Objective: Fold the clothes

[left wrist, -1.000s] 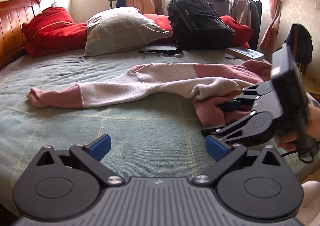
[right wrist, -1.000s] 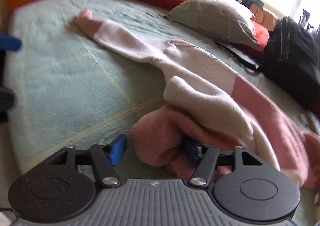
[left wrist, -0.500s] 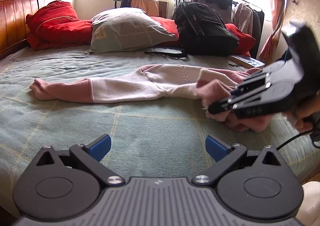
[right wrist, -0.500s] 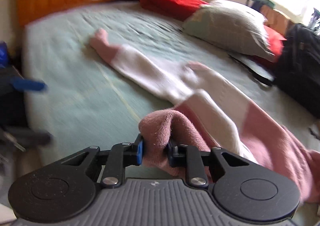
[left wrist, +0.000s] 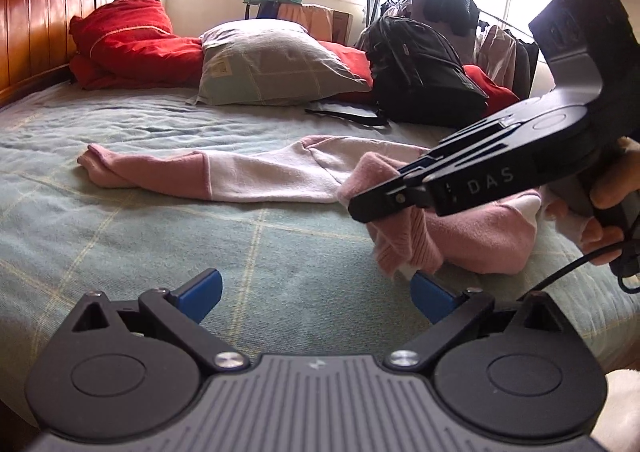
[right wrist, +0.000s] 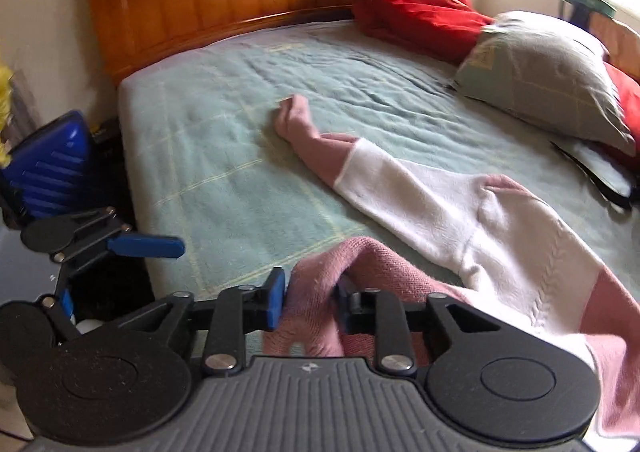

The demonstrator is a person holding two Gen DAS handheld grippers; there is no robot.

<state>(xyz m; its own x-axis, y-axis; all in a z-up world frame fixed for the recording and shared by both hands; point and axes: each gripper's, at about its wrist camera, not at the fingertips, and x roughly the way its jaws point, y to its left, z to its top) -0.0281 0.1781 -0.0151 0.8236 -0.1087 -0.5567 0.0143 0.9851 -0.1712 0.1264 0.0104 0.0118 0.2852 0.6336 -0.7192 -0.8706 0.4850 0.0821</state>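
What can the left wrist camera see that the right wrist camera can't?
Only the left wrist view shows the black fabric backpack, the clothes rack by the window and the hand holding the right tongs. Only the right wrist view shows the blue ribbed plastic case beside the bed. Both show the pink and white knitted sweater, gripped by the right tongs, the open left tongs, the grey-green checked pillow and the red quilted bedding.

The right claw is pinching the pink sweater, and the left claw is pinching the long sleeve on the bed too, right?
Not quite. The right claw is pinching the pink sweater, but the left claw is open and holds nothing. The left wrist view shows it apart from the long sleeve, which lies flat on the bed.
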